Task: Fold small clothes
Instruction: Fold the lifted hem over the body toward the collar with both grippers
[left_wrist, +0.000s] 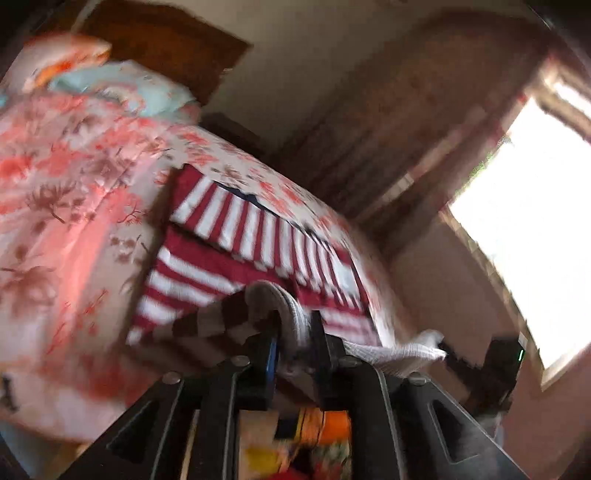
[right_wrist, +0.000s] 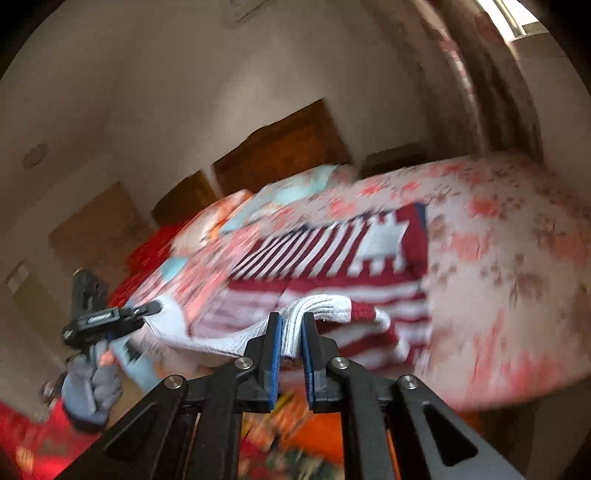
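A red-and-white striped knit garment (left_wrist: 236, 243) lies on the floral bed; it also shows in the right wrist view (right_wrist: 332, 254). My left gripper (left_wrist: 293, 328) is shut on its white ribbed hem (left_wrist: 291, 306), lifted off the bed edge. My right gripper (right_wrist: 291, 325) is shut on another part of the same white hem (right_wrist: 317, 306). The hem stretches between both grippers. The left gripper (right_wrist: 110, 317) shows at the left of the right wrist view, the right gripper (left_wrist: 491, 354) at the right of the left wrist view. Both views are motion-blurred.
The bed has a pink floral cover (left_wrist: 74, 177) and pillows (left_wrist: 122, 85) by a wooden headboard (right_wrist: 280, 144). A bright window (left_wrist: 535, 221) with a curtain is on the right. Colourful cloth (right_wrist: 295, 435) lies on the floor below the grippers.
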